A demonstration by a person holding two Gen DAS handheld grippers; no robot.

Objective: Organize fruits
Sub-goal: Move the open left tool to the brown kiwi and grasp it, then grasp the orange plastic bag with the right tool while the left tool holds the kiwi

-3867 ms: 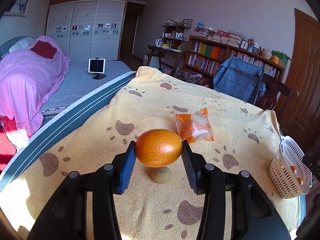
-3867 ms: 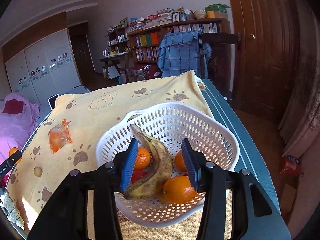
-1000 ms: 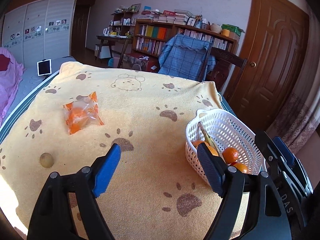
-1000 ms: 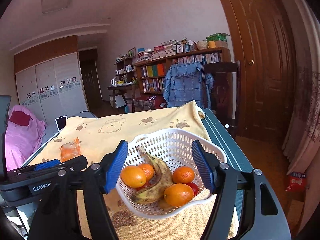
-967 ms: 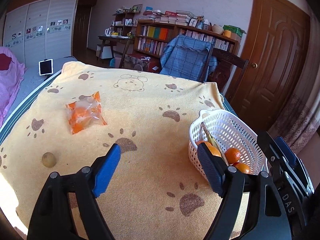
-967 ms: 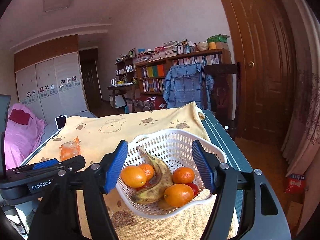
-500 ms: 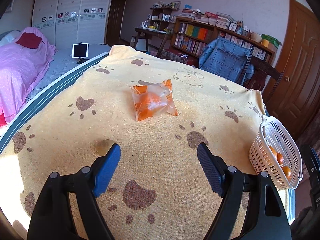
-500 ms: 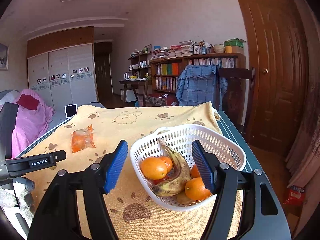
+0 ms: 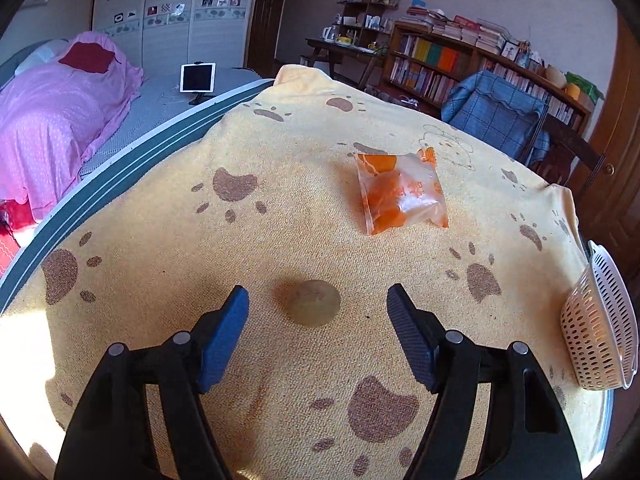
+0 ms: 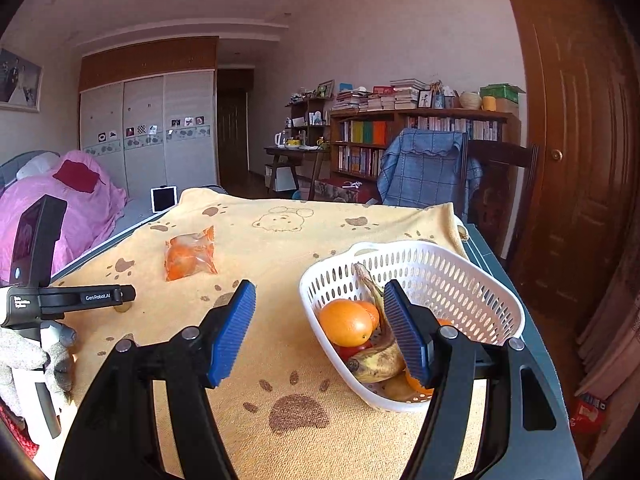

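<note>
On table: yellow paw-print blanket [image 9: 248, 240] covers the whole top, everything else sits on it.
Basket: white perforated basket [image 10: 460, 280] at the right end of the table, near the right edge; in the left wrist view only its side shows at far right [image 9: 596, 320].
Basket contents: spotted banana [image 10: 380, 356] leaning up the middle, big orange [image 10: 345, 322] to its left, smaller orange fruit behind and under it, something red at the bottom.
Left gripper [image 9: 318, 312]: tilted down at the blanket, jaws spread and just narrowed a bit, nothing pinched; blue pads [image 9: 224, 336] sit either side of the round fruit with gaps on both sides.
Right gripper [image 10: 320, 316]: jaws apart, empty, held above the blanket just left of the basket; right pad overlaps the basket in view, contact cannot be told.
Hand: gloved hand [image 10: 24, 360] at the left edge in the right wrist view, around the left gripper's handle.
Packet: clear and orange snack packet [image 9: 400, 192] flat on the blanket, further out past the left gripper, well left of the basket.
Small fruit: round brownish-tan fruit [image 9: 314, 304], kiwi-like, on the blanket between the left pads, closer to the left one, untouched.
</note>
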